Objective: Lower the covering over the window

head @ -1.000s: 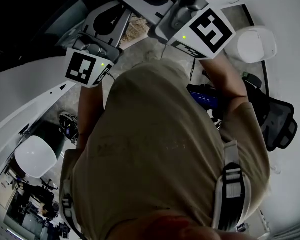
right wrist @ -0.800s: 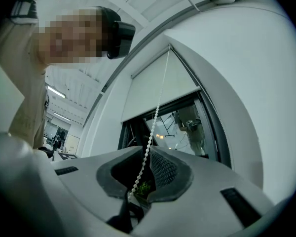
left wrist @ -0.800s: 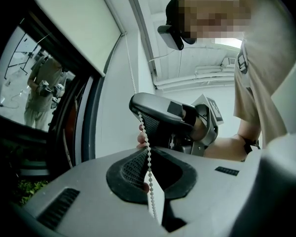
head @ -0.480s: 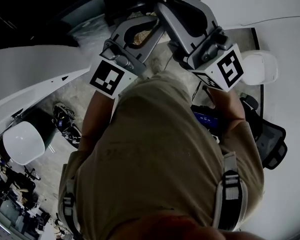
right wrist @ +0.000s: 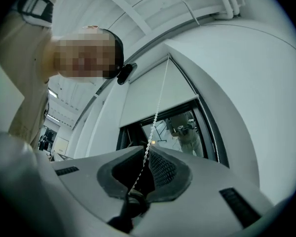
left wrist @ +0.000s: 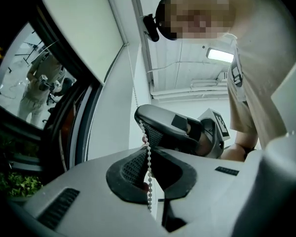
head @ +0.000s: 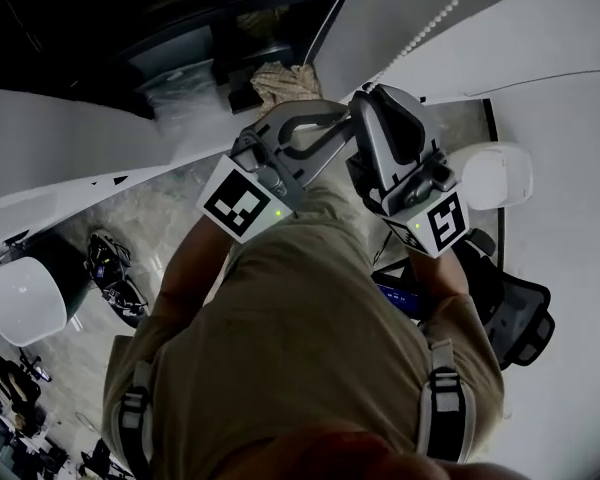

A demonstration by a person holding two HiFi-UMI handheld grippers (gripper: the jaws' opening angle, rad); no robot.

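A white bead chain [head: 435,23] hangs at the window's side, below the cream roller blind [left wrist: 84,23], which covers only the top of the dark window [right wrist: 180,132]. In the head view my left gripper [head: 330,128] and right gripper [head: 375,103] sit close together in front of the person's chest. My left gripper [left wrist: 147,152] is shut on the bead chain [left wrist: 148,181], whose tail hangs below its pads. The right gripper [right wrist: 147,151] is higher on the same chain [right wrist: 160,95]. Its jaws have just been closing. A narrow gap still shows, with the chain running through it.
A crumpled cloth [head: 280,78] lies on the dark sill ahead. White round seats stand at the right [head: 495,175] and left [head: 20,298], with a black bag [head: 520,318] on the floor at the right. White wall flanks the window frame [left wrist: 140,48].
In the head view both grippers have come lower in the picture and closer together. The bead chain now shows at the upper right.
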